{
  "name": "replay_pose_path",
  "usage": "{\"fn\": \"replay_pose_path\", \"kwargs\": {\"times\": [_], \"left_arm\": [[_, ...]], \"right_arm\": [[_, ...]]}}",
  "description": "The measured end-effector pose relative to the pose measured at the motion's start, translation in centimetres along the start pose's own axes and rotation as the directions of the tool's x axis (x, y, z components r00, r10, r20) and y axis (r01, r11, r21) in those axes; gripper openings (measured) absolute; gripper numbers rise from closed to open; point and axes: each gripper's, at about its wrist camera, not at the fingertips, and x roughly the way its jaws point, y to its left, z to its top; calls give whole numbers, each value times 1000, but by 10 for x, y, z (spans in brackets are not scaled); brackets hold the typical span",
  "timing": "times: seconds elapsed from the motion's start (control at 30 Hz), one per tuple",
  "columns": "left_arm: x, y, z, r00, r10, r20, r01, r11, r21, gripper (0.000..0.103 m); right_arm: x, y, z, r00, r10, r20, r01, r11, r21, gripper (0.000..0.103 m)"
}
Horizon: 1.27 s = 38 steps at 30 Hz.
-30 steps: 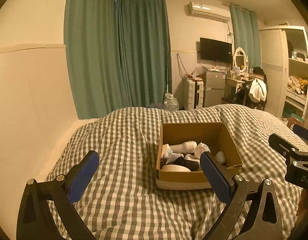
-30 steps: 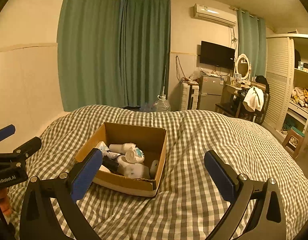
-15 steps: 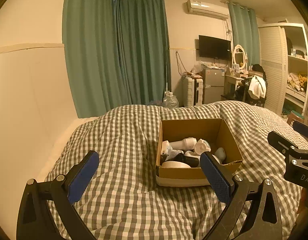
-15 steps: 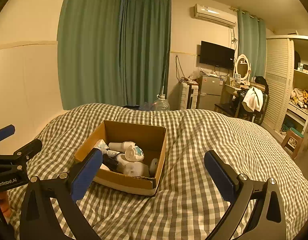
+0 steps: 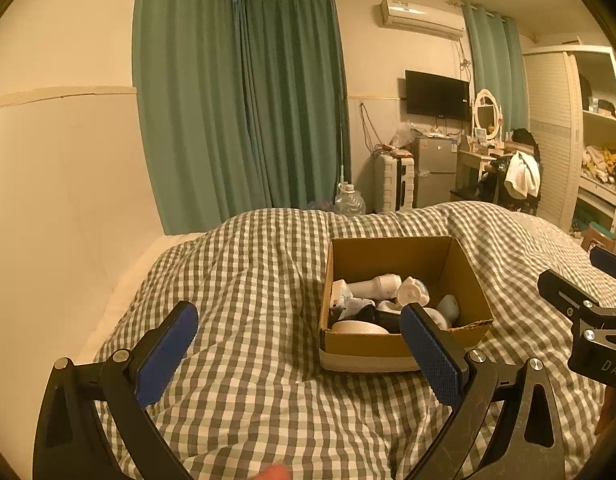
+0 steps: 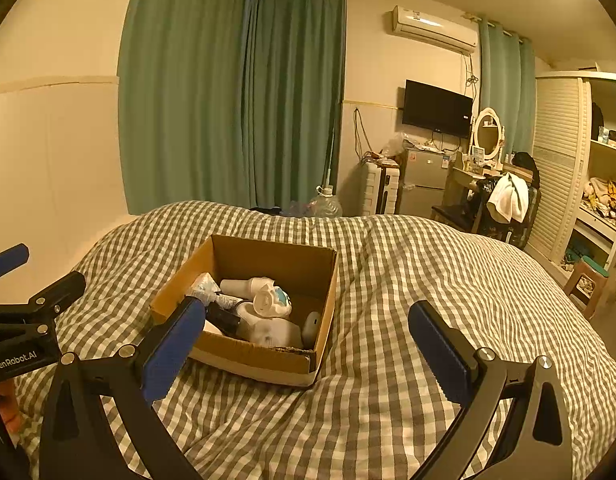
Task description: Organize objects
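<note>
An open cardboard box (image 5: 460,272) (image 6: 275,256) sits on a bed with a grey-and-white checked quilt (image 5: 247,280) (image 6: 428,264). It holds several white bottles and tubes (image 5: 378,285) (image 6: 267,300) and a dark item (image 6: 223,320). My left gripper (image 5: 303,344) is open and empty, held above the quilt just in front of and left of the box. My right gripper (image 6: 308,344) is open and empty, in front of the box's right corner. Each gripper shows at the edge of the other's view (image 5: 588,316) (image 6: 23,312).
A cream wall (image 5: 59,200) runs along the left of the bed. Green curtains (image 6: 235,100), a water jug (image 6: 326,204), a small fridge (image 6: 422,178), a vanity with a chair (image 6: 504,196) and a wardrobe (image 6: 588,168) stand beyond the foot of the bed.
Both grippers have drifted slightly; the box sits a little lower and nearer in both views. Both stay open and empty.
</note>
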Motion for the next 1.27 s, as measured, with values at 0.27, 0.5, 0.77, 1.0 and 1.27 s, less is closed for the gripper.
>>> {"fn": "replay_pose_path", "kwargs": {"times": [0.27, 0.5, 0.77, 1.0, 1.27], "left_arm": [[-1, 1, 0, 1000, 2, -2, -2, 1000, -6, 103], [0, -1, 1, 1000, -6, -3, 6, 1000, 0, 103], [0, -1, 0, 1000, -5, -3, 5, 1000, -1, 103], [1, -2, -3, 1000, -4, -16, 4, 1000, 0, 103], [0, -1, -7, 999, -24, -31, 24, 1000, -5, 103]], "right_arm": [[1, 1, -1, 1000, -2, -2, 2, 1000, 1, 102], [1, 2, -4, 1000, -3, -4, 3, 1000, -3, 102], [0, 4, -5, 1000, -4, -4, 4, 1000, -10, 102], [0, 4, -6, 1000, -6, -8, 6, 1000, -10, 102], [2, 4, -7, 1000, 1, -20, -1, 1000, -5, 102]]}}
